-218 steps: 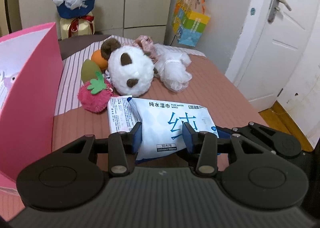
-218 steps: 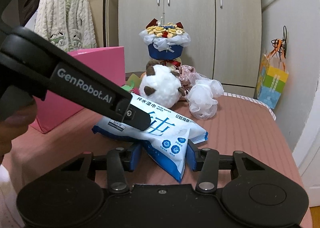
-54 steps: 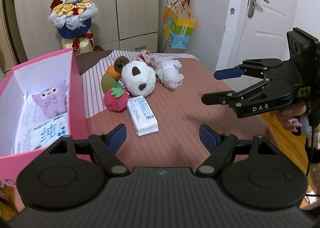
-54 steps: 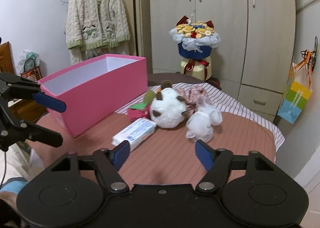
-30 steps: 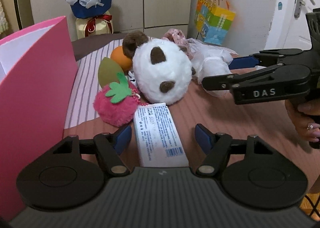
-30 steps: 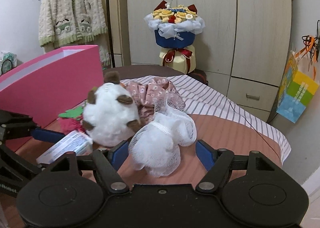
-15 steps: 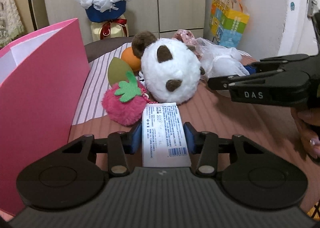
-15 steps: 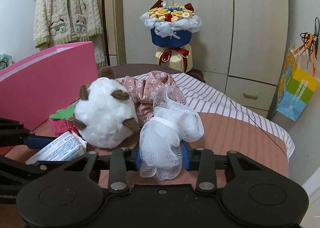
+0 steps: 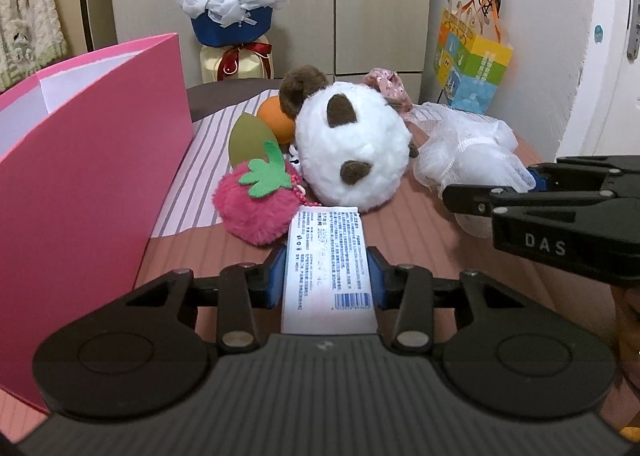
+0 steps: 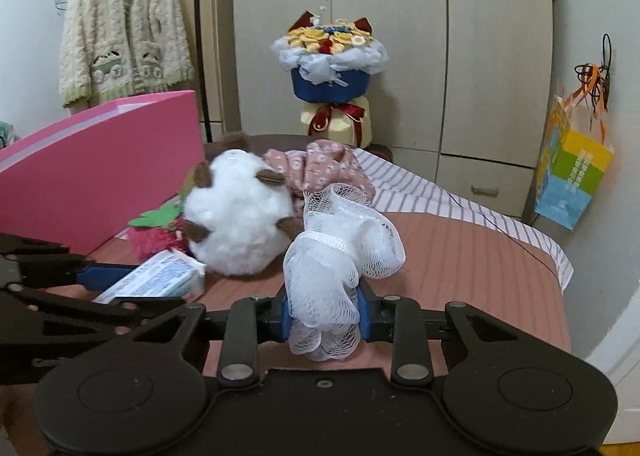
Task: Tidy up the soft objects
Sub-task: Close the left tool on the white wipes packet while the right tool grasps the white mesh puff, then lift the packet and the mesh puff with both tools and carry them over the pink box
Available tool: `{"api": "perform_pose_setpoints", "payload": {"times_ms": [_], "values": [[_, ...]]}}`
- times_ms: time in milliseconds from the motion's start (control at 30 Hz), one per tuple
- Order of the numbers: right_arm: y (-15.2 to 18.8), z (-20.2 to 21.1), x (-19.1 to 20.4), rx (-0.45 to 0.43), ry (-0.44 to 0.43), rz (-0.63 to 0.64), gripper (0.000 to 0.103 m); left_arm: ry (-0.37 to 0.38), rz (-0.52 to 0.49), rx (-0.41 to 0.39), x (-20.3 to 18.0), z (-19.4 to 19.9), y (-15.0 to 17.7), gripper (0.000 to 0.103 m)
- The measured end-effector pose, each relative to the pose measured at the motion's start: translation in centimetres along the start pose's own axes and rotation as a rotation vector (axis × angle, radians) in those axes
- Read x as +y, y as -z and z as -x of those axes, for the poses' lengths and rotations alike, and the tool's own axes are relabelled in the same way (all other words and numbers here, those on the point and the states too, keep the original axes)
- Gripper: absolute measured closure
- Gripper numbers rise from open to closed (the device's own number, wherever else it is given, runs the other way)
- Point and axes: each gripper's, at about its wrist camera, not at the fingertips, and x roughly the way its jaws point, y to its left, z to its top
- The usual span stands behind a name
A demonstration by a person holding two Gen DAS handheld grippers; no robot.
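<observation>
My left gripper (image 9: 326, 280) is shut on a white tissue pack (image 9: 327, 268) lying on the brown bedspread. My right gripper (image 10: 323, 314) is shut on a white mesh bath pouf (image 10: 340, 252), and shows at the right of the left wrist view (image 9: 532, 192). A white-and-brown plush ball (image 9: 352, 154) lies between them, touching the pink plush strawberry (image 9: 260, 204). A green leaf toy (image 9: 250, 138), an orange ball (image 9: 274, 120) and a pink floral scrunchie (image 10: 320, 168) lie behind. The pink box (image 9: 76, 160) stands at the left; its inside is hidden.
A flower bouquet (image 10: 330, 72) stands behind the bed by the wardrobe. A colourful paper bag (image 10: 572, 180) hangs on the right wall. A knitted cardigan (image 10: 124, 28) hangs at the left. A white door (image 9: 616, 44) is at the right. The bed edge drops off at the right.
Both grippers went from open to shut: the left closed on the tissue pack, the right on the mesh pouf. The pouf now sits slightly lifted in the right gripper.
</observation>
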Motion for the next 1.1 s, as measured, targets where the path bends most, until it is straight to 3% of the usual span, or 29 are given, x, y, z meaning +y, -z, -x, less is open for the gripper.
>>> {"api": "perform_pose_setpoints", "payload": {"times_ms": [400, 833, 1100], "values": [[1.7, 2.9, 2.3, 0.02, 0.051, -0.001, 0.068, 0.065, 0.018, 0.004, 0.0, 2.3, 1.2, 0.064], [4.0, 7.1, 6.1, 0.0, 0.058, 0.001, 0.068, 0.115, 0.034, 0.015, 1.0, 6.2, 3.1, 0.064], [4.8, 8.7, 8.1, 0.033, 0.04, 0.003, 0.068, 0.13, 0.039, 0.008, 2.5, 8.7, 4.0, 0.064]]}}
